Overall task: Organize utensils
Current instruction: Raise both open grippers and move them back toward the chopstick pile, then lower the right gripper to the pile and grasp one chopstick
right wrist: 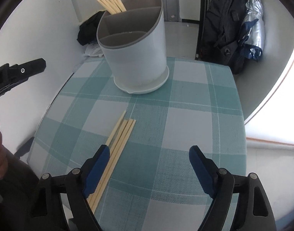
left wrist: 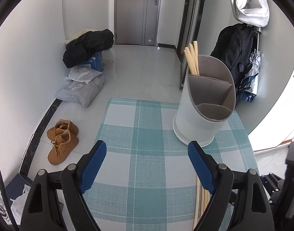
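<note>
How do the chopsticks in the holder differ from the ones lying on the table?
The chopsticks in the holder stand upright and lean, fanned out in the rear compartment of the utensil holder; the chopsticks on the table lie flat and nearly parallel on the checked tablecloth. The first set is stowed, far from both tools; the second passes under the right tool's left finger. Both look like the same pale wood.
</note>
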The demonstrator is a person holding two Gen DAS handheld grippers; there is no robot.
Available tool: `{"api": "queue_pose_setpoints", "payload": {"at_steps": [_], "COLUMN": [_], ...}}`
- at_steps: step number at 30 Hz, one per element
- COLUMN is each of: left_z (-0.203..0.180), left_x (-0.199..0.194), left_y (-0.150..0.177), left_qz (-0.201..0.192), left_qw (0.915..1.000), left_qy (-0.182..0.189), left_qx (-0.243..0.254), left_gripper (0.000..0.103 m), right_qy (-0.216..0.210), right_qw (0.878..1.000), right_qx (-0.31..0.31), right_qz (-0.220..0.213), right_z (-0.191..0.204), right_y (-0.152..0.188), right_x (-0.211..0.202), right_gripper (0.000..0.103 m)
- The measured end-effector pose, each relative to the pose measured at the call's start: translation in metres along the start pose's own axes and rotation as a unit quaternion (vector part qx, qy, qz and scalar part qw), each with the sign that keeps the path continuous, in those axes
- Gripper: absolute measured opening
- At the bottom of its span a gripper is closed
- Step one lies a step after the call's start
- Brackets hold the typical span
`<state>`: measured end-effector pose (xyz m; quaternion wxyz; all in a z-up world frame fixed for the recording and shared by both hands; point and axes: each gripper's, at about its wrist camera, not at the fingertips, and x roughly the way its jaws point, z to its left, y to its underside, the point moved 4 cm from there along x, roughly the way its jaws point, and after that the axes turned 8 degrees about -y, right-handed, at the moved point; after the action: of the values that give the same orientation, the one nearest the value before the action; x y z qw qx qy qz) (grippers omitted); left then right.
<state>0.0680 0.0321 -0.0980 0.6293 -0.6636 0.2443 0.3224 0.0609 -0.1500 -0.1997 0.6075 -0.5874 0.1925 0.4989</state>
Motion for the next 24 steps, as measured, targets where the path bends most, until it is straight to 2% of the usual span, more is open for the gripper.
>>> {"api": "queue_pose_setpoints", "payload": {"at_steps": [9,12,24], "left_z": [0.019,0.025,0.044], "left_x": [0.016,0.019,0.028], "left_y": [-0.002,-0.001,0.0], "left_qz": [0.04,0.049,0.079], "left_qw": [0.9985,0.9976,0.9925], "left_qy": [0.011,0.014,0.029], "left_qx": [-0.037,-0.047,-0.089], "left_gripper": [0.083,0.083,0.083], "right_qy": [0.02,0.039,0.067], "right_qw": [0.998,0.997,0.993], "right_qx": [0.002,-0.007,-0.023], "right_qz": [0.054,0.072,0.092], "right_z": [0.004,0.008,0.012], "right_y": [-0.005,-0.004,-0.009], "right_x": [0.035,0.043,0.043], "right_gripper": [0.073,0.067,0.065]}}
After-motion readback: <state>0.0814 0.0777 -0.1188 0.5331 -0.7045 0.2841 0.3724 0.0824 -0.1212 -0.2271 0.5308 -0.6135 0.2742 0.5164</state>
